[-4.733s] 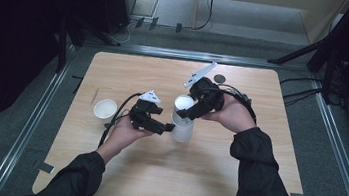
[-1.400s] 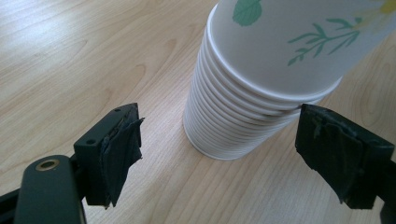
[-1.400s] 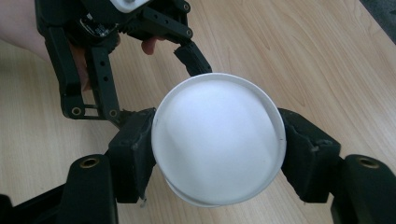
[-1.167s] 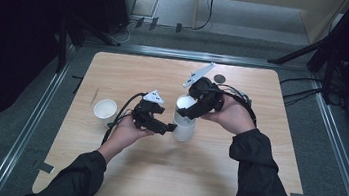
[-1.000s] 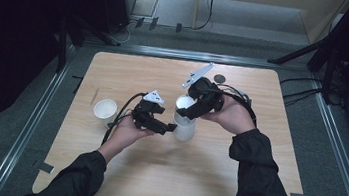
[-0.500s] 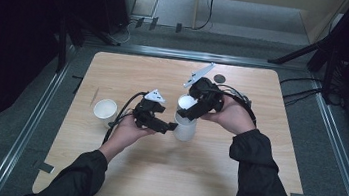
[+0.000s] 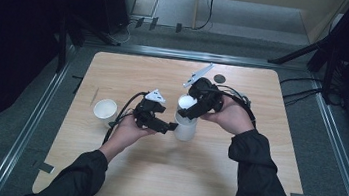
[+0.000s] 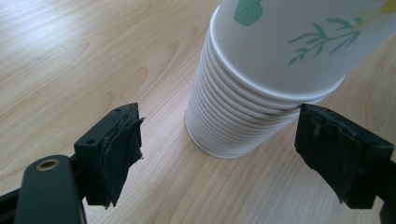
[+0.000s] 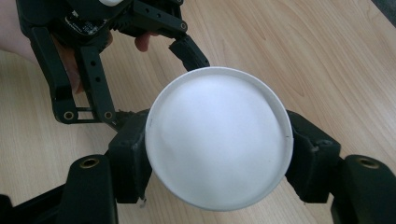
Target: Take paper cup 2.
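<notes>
A stack of white paper cups (image 7: 185, 127) with green leaf prints stands upside down on the wooden table (image 7: 153, 176). My right gripper (image 7: 187, 108) comes in from the right at the stack's top. Its jaws have just been closing, and its pads press on both sides of the top cup (image 9: 219, 140), whose round white bottom faces the camera. My left gripper (image 7: 171, 126) is open low at the stack (image 8: 243, 116), one jaw on each side of the lower rims, and the left pad stands well apart from them.
A single white cup (image 7: 105, 109) stands upright to the left of my left hand, with a thin stick (image 7: 94, 95) lying beyond it. A small dark disc (image 7: 219, 78) lies near the table's far edge. Metal rails run along both sides of the table.
</notes>
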`<state>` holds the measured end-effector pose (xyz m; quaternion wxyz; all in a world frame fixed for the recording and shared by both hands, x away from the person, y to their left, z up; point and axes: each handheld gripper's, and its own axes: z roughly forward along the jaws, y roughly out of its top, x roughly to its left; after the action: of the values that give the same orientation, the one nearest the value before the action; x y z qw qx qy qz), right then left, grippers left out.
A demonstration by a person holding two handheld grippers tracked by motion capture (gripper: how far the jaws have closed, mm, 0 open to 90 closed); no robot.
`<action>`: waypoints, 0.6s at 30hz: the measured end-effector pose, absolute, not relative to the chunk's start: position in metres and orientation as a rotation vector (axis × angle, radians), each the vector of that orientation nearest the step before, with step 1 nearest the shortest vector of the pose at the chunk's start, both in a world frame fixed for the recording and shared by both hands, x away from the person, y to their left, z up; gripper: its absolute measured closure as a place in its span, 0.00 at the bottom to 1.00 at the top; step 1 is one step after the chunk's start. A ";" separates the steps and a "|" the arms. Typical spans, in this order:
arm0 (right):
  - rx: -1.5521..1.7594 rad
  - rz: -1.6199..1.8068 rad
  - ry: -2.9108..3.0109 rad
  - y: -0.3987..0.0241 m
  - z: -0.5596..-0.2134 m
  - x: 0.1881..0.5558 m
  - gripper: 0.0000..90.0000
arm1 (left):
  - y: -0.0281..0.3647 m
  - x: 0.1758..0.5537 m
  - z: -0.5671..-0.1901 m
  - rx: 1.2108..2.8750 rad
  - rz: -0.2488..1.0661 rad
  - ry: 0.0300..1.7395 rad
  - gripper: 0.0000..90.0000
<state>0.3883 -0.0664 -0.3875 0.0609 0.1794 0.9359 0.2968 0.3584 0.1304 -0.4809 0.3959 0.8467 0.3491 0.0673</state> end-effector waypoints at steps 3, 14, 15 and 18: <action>0.532 0.886 2.831 -0.066 -0.387 0.387 0.37 | 0.130 0.358 -0.481 2.147 0.174 0.882 0.16; 0.576 0.915 2.823 -0.068 -0.382 0.388 0.38 | 0.124 0.358 -0.485 2.205 0.200 0.880 0.17; 0.576 0.927 2.830 -0.069 -0.381 0.388 0.38 | 0.124 0.358 -0.486 2.199 0.187 0.881 0.17; 0.575 0.963 2.818 -0.072 -0.378 0.389 0.38 | 0.125 0.357 -0.484 2.193 0.190 0.870 0.17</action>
<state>0.3886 -0.0717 -0.3781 0.0542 0.1892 0.9278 0.3170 0.3573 0.1255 -0.4835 0.3779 0.8578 0.3402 0.0744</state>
